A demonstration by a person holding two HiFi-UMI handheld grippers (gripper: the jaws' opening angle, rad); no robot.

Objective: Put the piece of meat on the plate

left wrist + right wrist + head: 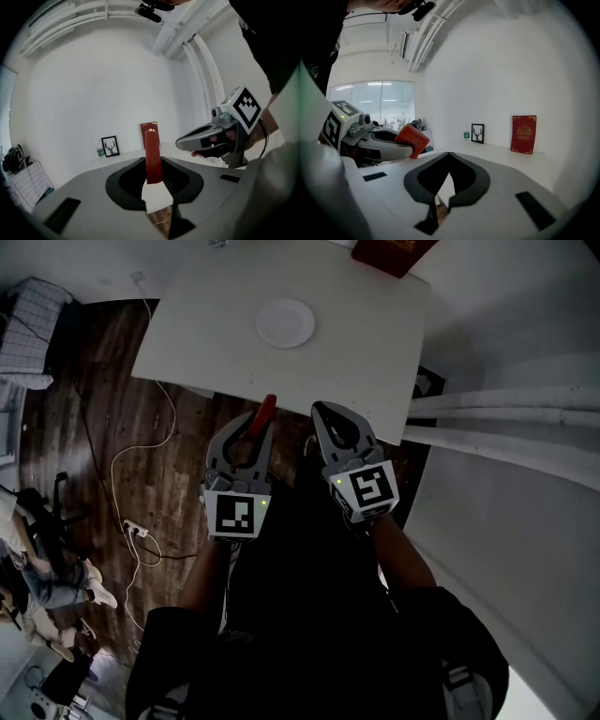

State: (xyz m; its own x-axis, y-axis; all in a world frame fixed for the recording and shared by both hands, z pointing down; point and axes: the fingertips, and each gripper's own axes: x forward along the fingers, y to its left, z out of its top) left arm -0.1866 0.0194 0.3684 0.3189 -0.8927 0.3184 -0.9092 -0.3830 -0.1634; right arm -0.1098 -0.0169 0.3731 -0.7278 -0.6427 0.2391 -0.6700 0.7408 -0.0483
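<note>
the left gripper pinches the piece of meat, a red strip, by its lower end. the rest of the strip sticks out past the jaw tips, forward and a little upward. in the left gripper view it stands nearly upright between the two pads, and the grip looks centred. the right gripper is just beside the left one, on its right. its jaws are pressed together and nothing is between them.

the plate is white and bare. it lies ahead of both grippers on the white table, some way beyond the table's near edge. the grippers themselves seem to be in front of that edge, over the wooden floor, with the tip of the meat about at the edge. so i judge the step in hand to be the carry, with the placing not yet begun.

to do it well, i would leave the pinch as it is, because the strip is held only at one end and could swing or slip if the jaws loosen. bring the left gripper straight ahead until the free end of the meat is over the middle of the plate. then lower the gripper and tilt it down, so the strip first touches the plate and lies flat. only then spread the jaws. the right gripper should stay aside, not in front of the left one. the red book, far ahead and to the right, is not in the way.
</note>
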